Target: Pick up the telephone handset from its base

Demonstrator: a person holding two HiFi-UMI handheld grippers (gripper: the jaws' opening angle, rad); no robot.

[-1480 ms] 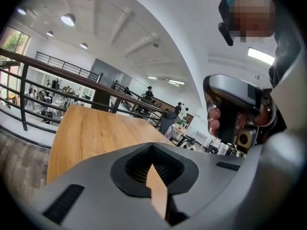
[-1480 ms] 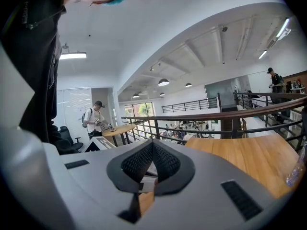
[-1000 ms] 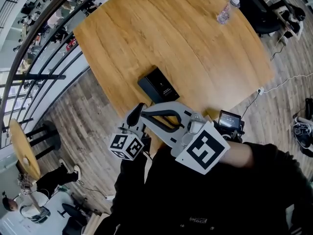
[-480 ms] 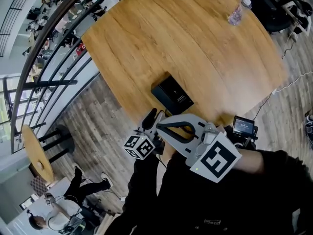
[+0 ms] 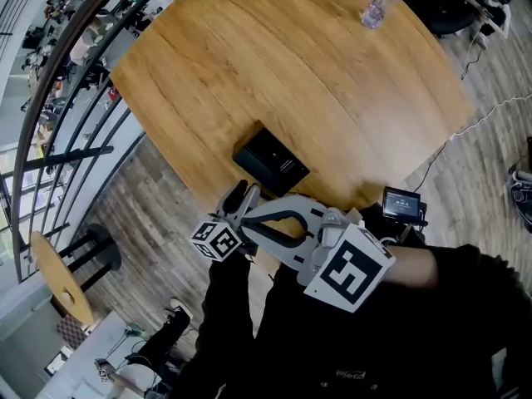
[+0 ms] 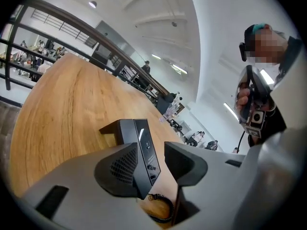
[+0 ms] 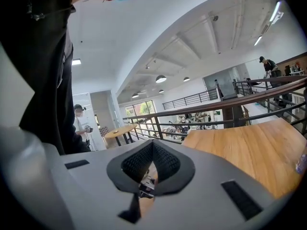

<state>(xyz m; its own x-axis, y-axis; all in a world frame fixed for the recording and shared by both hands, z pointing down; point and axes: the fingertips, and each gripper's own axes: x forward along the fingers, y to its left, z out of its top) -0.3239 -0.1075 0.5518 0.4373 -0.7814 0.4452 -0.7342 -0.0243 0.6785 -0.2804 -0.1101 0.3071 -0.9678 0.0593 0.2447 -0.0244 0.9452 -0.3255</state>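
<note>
At the table's (image 5: 291,65) near edge, approach is in hand: the left gripper (image 6: 154,163), jaws having just been opening, frames the untouched telephone (image 6: 143,145), the right gripper (image 7: 151,166) is clenched empty; next, advance, close, lift.

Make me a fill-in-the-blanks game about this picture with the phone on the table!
1. The black telephone sits on a table made of ____.
2. Far across the table from the telephone is a clear plastic ____.
3. The jaws of the right gripper are ____.

Missing words: wood; bottle; shut.
</note>
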